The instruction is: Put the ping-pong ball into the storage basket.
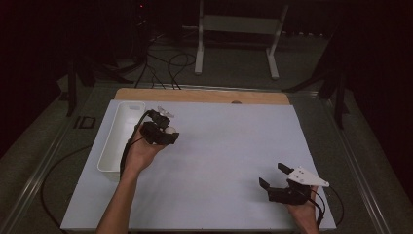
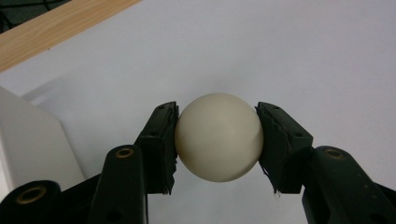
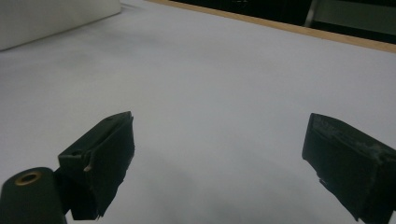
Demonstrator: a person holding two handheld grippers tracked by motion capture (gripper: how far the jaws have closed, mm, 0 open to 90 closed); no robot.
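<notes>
A cream-white ball (image 2: 218,136) sits clamped between the two black pads (image 2: 161,144) of my left gripper (image 2: 217,142), held above the white table sheet. In the high view that left gripper (image 1: 164,131) is just right of the white tray (image 1: 113,141), and the ball (image 1: 170,129) peeks out at its tip. My right gripper (image 1: 272,176) rests low near the table's front right with its jaws wide apart. In the right gripper view its fingertips (image 3: 114,156) have nothing between them but bare sheet.
The long white tray stands along the table's left side; its wall (image 2: 28,140) shows close at the left of the left gripper view. A wooden strip (image 1: 202,95) borders the far edge. Cables and a white stand (image 1: 238,29) lie on the floor beyond.
</notes>
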